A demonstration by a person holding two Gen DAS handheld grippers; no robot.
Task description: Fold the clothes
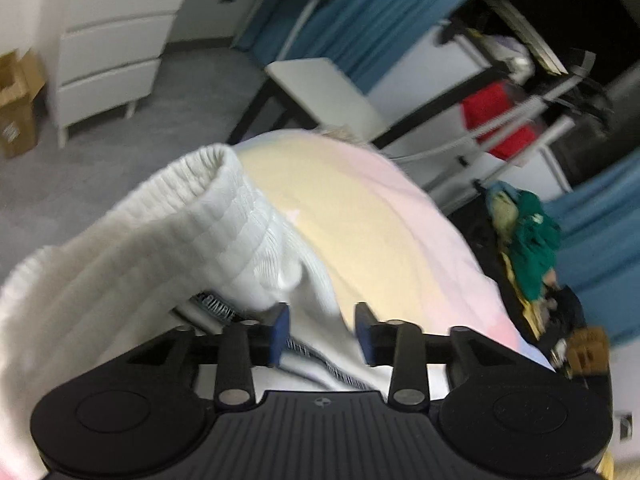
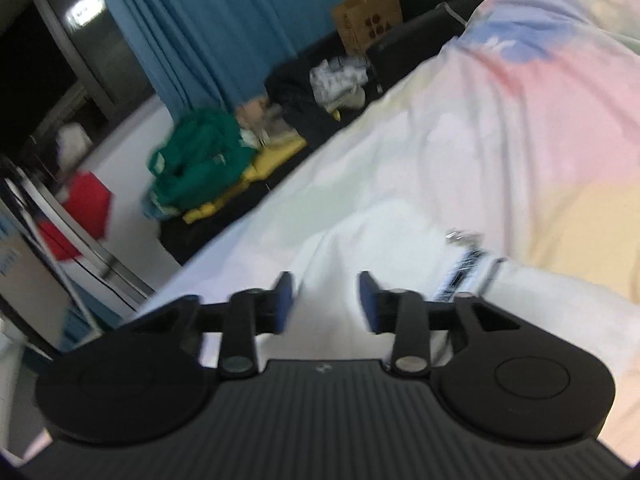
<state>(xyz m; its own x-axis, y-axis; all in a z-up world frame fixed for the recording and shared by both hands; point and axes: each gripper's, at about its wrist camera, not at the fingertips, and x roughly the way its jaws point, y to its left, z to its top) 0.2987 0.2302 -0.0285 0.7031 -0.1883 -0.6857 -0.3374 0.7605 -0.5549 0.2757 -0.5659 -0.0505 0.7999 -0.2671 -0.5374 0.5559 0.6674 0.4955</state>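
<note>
- The left gripper (image 1: 322, 330) is tipped up over the bed (image 1: 360, 216). Its blue fingers (image 1: 280, 328) are spread apart, with white cloth lying between them, not pinched.
- The white garment (image 1: 168, 232) is bunched at the near left part of the bed. Its ribbed cuff (image 1: 224, 184) stands up just left of the fingers.
- A striped band (image 1: 212, 304) peeks out under the fold. The words on it are too blurry to read.
- The right gripper (image 2: 326, 300) points along the bed at a slant. Its fingers (image 2: 370, 304) are spread too, over the smooth white cloth (image 2: 360, 236), holding nothing.
- A small shiny piece (image 2: 464, 236) lies on the garment, just right of the fingers. I cannot tell what it is.
- Past the far edge of the bed sits a green pile of clothes (image 2: 200, 160) on a dark sofa (image 2: 304, 120), then a brown paper bag (image 2: 368, 20). Blue curtains (image 2: 200, 20) hang behind.
</note>
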